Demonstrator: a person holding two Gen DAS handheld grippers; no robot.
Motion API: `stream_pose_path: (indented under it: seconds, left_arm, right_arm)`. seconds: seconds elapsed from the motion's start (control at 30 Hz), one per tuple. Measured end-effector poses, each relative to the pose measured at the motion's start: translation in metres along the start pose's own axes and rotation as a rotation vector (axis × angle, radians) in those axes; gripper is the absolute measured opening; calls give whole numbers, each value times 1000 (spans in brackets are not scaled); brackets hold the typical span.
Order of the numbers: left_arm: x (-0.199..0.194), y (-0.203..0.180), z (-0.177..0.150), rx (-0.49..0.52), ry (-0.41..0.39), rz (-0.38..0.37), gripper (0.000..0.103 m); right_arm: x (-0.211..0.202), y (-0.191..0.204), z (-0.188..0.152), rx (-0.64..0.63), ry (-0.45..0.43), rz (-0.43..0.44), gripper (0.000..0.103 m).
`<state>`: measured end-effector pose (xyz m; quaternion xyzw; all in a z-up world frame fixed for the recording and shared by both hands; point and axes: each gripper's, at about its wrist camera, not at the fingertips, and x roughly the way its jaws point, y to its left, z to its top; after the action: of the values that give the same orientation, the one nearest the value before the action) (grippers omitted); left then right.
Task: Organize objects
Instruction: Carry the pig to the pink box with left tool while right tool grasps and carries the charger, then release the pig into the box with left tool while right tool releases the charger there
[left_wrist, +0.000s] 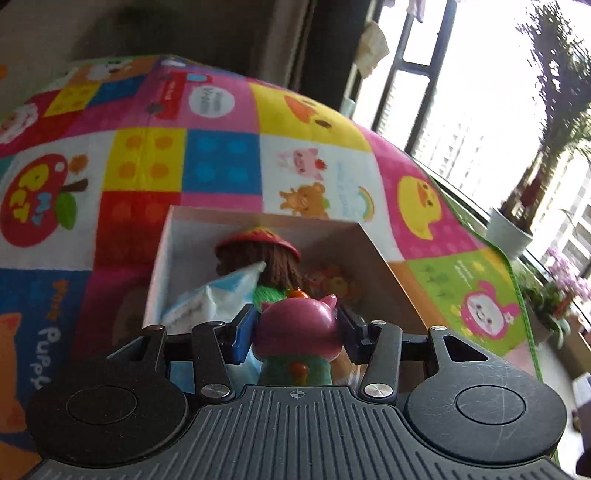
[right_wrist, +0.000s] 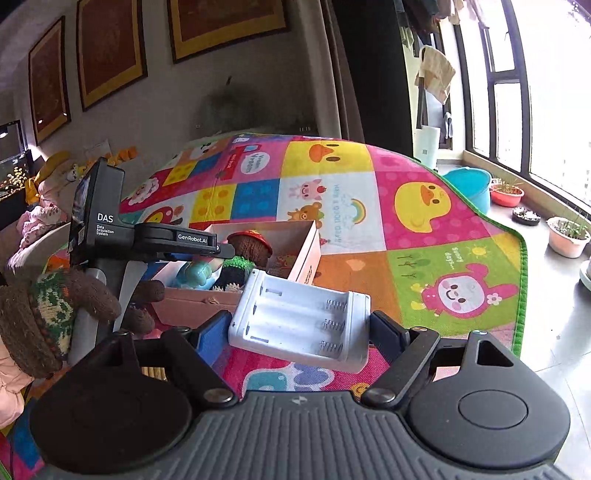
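Observation:
My left gripper (left_wrist: 295, 326) is shut on a pink pig figure (left_wrist: 297, 332) with a green body, held above an open cardboard box (left_wrist: 376, 254) on the play mat. Inside the box stand a knitted doll with a red hat (left_wrist: 258, 251) and a white-blue packet (left_wrist: 218, 295). My right gripper (right_wrist: 299, 325) is shut on a white battery holder (right_wrist: 301, 317) with empty spring slots, held over the mat just in front of the box (right_wrist: 308, 247). In the right wrist view the left gripper's body (right_wrist: 147, 236) reaches over the box, held by a gloved hand (right_wrist: 74, 299).
A colourful patchwork play mat (right_wrist: 406, 206) covers the floor. Beyond its right edge stand a blue basin (right_wrist: 471, 184) and several plant pots (right_wrist: 567, 230) along the window. Soft toys (right_wrist: 40, 214) lie by the left wall.

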<state>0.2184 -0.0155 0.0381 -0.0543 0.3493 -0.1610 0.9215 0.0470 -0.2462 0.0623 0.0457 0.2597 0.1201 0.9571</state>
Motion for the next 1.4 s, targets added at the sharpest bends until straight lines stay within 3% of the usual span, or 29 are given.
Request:
stream_pose_path:
  seconds: [0.07, 0.13, 0.3, 0.43, 0.5, 0.6, 0.7, 0.83, 0.93, 1.03, 1.17, 1.27, 1.4]
  left_arm:
    - [10, -9, -6, 100, 77, 24, 54]
    - [4, -14, -14, 155, 9, 49, 54]
    - [-24, 10, -5, -15, -140, -18, 51]
    - [-26, 15, 5, -7, -68, -71, 50]
    - [-43, 20, 2, -36, -155, -51, 48]
    - [-78, 39, -4, -139, -230, -102, 48]
    - [-113, 50, -25, -171, -275, -124, 48]
    - [-147, 63, -59, -219, -290, -140, 48]
    - [-165, 76, -82, -239, -269, -99, 48]
    - [-178, 95, -105, -253, -235, -21, 48]
    - [-183, 119, -127, -317, -231, 10, 48]
    - [-178, 124, -133, -335, -200, 9, 48]
    - [-176, 103, -135, -292, -155, -107, 48]
  right_arm:
    - [6, 5, -1, -8, 11, 5, 81]
    - [11, 11, -2, -14, 13, 13, 81]
    - [18, 20, -1, -30, 21, 18, 81]
    - [22, 23, 2, -57, 28, 6, 81]
    - [24, 24, 4, -53, 28, 3, 81]
    - [25, 24, 10, -53, 17, 3, 81]
    - [30, 27, 31, -62, -11, 9, 81]
    - [64, 40, 85, -62, -72, 40, 81]
    - [108, 49, 122, -60, -65, 62, 84]
    - [127, 42, 139, 13, -41, 23, 84]
    - [110, 34, 121, 28, -45, 29, 89]
    - [95, 37, 87, -35, 11, 8, 89]
    - [77, 44, 29, -129, 85, -7, 90]
